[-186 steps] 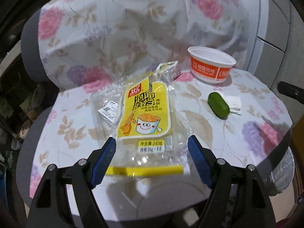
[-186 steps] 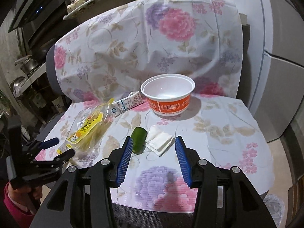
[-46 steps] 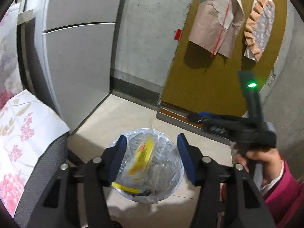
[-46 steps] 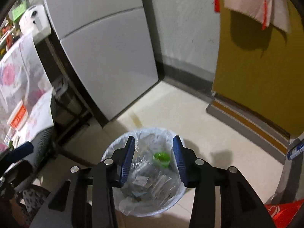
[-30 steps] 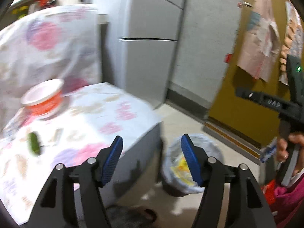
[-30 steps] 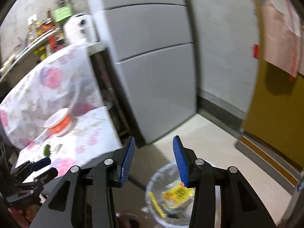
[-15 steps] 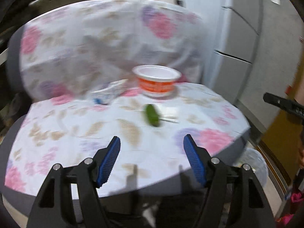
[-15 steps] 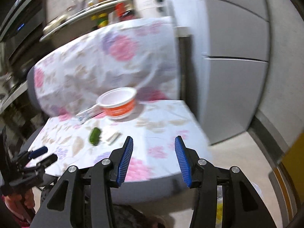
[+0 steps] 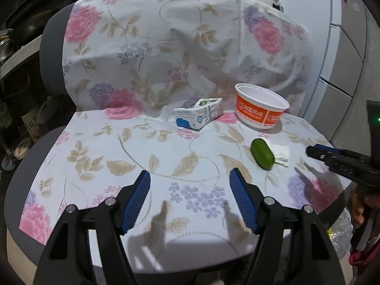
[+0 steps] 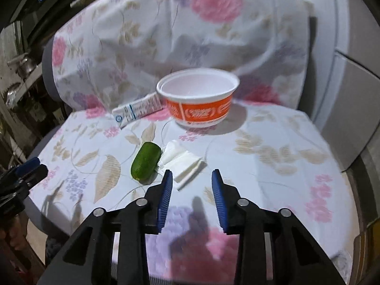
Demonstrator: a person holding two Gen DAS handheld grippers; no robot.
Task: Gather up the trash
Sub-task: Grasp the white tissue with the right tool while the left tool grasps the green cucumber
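On the flowered cloth over the chair seat [image 9: 99,147] lie a white and blue carton [image 9: 198,115], an orange and white bowl [image 9: 261,109], a green oval piece [image 9: 262,153] and a folded white tissue [image 9: 281,154]. My left gripper [image 9: 190,190] is open and empty above the seat's front. My right gripper [image 10: 192,190] is open and empty, just in front of the tissue [image 10: 182,162], with the green piece [image 10: 145,161] to its left and the bowl [image 10: 198,101] and carton [image 10: 137,110] beyond.
The clear-bagged trash bin [image 9: 342,234] shows at the seat's lower right. A grey fridge [image 9: 349,47] stands on the right. Shelves with pots and jars [image 9: 14,109] stand on the left. The other gripper shows at the right edge [image 9: 342,161].
Both grippers have swung from the trash bin back to the chair seat. The yellow wrapper that lay on the seat now lies in the bin. Both grippers stay open.
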